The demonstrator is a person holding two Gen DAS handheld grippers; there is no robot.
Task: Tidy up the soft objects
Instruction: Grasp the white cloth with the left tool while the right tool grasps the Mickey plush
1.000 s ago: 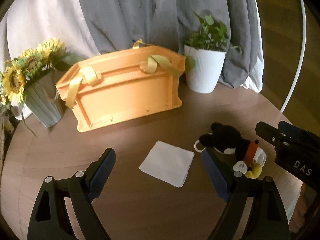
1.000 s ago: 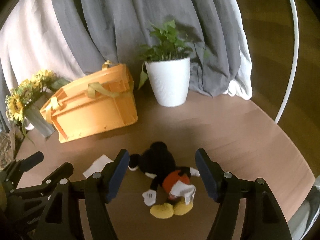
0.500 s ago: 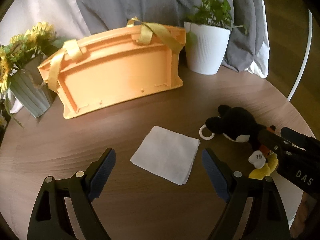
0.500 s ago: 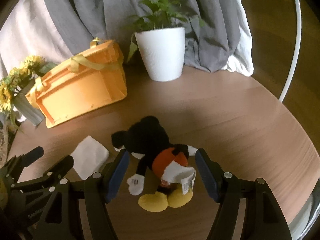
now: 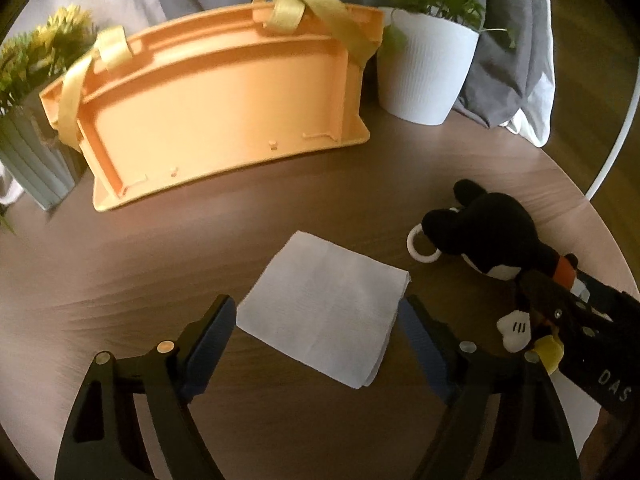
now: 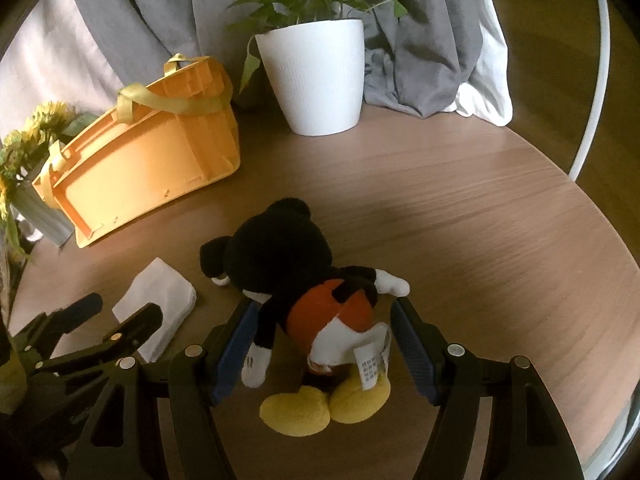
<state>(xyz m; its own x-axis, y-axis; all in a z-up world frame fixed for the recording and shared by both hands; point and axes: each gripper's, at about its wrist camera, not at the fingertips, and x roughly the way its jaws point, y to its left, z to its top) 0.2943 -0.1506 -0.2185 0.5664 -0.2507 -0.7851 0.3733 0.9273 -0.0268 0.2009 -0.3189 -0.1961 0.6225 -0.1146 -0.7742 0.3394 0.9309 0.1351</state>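
Grasp step: the right claw (image 6: 324, 344), spread wide, straddles the plush mouse (image 6: 304, 280) at frame centre; the left claw (image 5: 316, 332), spread too, flanks the folded napkin (image 5: 324, 312). Next, each should close.

White potted plant (image 6: 316, 76), sunflower vase (image 5: 28, 148), grey curtain (image 6: 168, 8) behind round table (image 6: 460, 220).

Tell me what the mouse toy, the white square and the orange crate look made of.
Mouse toy: plush fabric, fuzzy matte pile, sewn-in label. White square: probably a folded paper napkin or thin cloth; layered edges, faint creases. Orange crate: rigid moulded plastic, smooth with ribs, plus yellow fabric straps.
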